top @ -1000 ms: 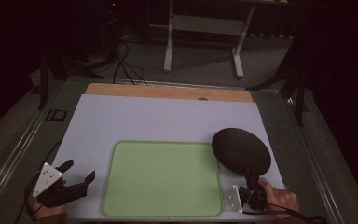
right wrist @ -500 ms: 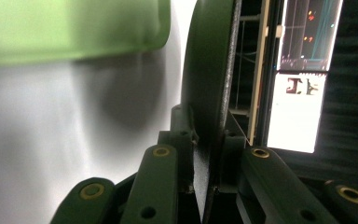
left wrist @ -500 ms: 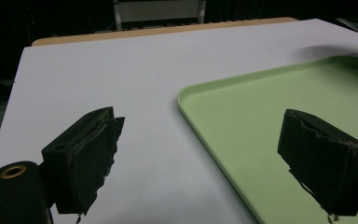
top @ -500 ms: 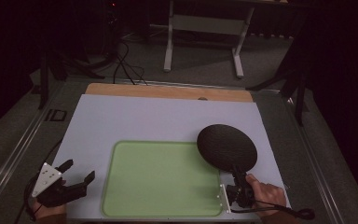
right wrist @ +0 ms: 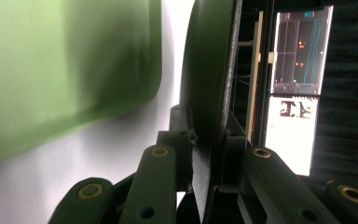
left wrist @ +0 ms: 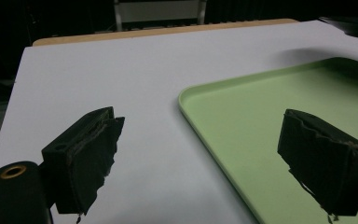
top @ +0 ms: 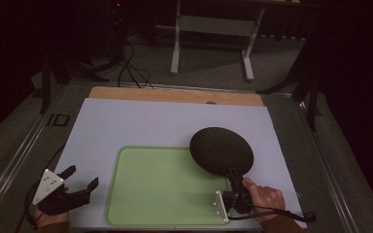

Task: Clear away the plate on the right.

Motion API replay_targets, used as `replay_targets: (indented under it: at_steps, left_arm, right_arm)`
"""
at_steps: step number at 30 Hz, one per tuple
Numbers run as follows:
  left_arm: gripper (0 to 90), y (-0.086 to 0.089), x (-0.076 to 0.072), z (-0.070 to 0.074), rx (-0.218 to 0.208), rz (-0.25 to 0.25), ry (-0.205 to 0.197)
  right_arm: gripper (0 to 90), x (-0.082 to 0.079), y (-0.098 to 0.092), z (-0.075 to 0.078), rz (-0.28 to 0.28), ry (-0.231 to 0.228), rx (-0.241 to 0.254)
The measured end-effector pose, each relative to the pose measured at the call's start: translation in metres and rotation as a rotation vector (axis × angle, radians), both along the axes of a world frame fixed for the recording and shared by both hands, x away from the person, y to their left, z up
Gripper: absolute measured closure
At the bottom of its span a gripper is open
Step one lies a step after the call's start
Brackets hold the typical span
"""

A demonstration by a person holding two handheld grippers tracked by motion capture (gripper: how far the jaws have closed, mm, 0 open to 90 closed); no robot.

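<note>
The dark round plate (top: 222,150) is held above the tabletop (top: 141,126), over the far right corner of the green tray (top: 160,187), so that a part of it covers this corner and the rest is over the white surface to the right. The right tool (top: 234,178) is pinching the plate at its near rim; in the right gripper view the plate (right wrist: 209,93) is seen edge-on between the two jaws, which are pressed against both its faces (the view is turned sideways, so the tray (right wrist: 65,60) stands at the left there). The person's right hand (top: 264,196) holds this tool near the front right edge of the tabletop, and a cable goes from it to the right. The tray lies flat on the white sheet, near the front edge. The left tool (top: 82,178) is at the front left corner, just beside the tray, with its jaws spread wide and nothing between them. In the left gripper view the left tool (left wrist: 200,158) is above the tray's (left wrist: 270,116) left rim, one jaw over the white sheet and the other over the tray. Along the far edge of the tabletop a strip of wood (top: 175,95) is visible.
</note>
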State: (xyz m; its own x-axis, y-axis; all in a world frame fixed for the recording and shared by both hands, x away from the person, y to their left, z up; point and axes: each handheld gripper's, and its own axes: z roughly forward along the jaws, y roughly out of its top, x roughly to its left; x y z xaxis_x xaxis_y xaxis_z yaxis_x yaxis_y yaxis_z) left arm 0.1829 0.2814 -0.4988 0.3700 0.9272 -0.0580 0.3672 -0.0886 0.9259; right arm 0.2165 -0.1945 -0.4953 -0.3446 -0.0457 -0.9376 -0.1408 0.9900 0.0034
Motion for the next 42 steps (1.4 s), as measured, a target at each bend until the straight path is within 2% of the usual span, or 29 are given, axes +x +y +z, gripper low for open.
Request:
replay_targets:
  at_steps: [4,17,25,29,33,38,39,41,42]
  left_arm:
    - [12.0,0.000,0.000,0.000,0.001,0.000,0.001]
    - [12.1,-0.001,0.001,0.000,0.005,-0.006,0.003]
    - [12.1,-0.001,0.002,-0.001,0.006,-0.008,0.006]
    - [12.2,-0.002,0.002,-0.001,0.005,-0.010,0.005]
    - [12.1,-0.002,0.002,-0.001,0.004,-0.009,0.005]
    - [12.2,-0.002,0.002,-0.001,0.003,-0.009,0.004]
    - [12.2,-0.002,0.002,-0.001,0.003,-0.009,0.005]
    - [12.2,-0.002,0.002,-0.001,0.003,-0.009,0.005]
    - [12.4,-0.002,0.002,-0.001,0.004,-0.009,0.004]
  right_arm:
    - [79.7,-0.001,0.008,0.000,0.019,0.004,0.008]
    - [79.0,-0.008,0.032,-0.002,0.079,0.061,0.042]
    - [78.8,-0.019,0.050,-0.007,0.141,0.086,0.045]
    - [78.7,-0.023,0.060,-0.008,0.170,0.118,0.058]
    - [78.6,-0.029,0.069,-0.010,0.204,0.119,0.047]
    - [78.6,-0.034,0.077,-0.018,0.231,0.144,0.033]
    - [80.3,-0.035,0.079,-0.020,0.240,0.168,0.024]
    - [80.3,-0.036,0.080,-0.022,0.252,0.181,0.018]
    - [85.1,-0.039,0.083,-0.024,0.289,0.236,0.007]
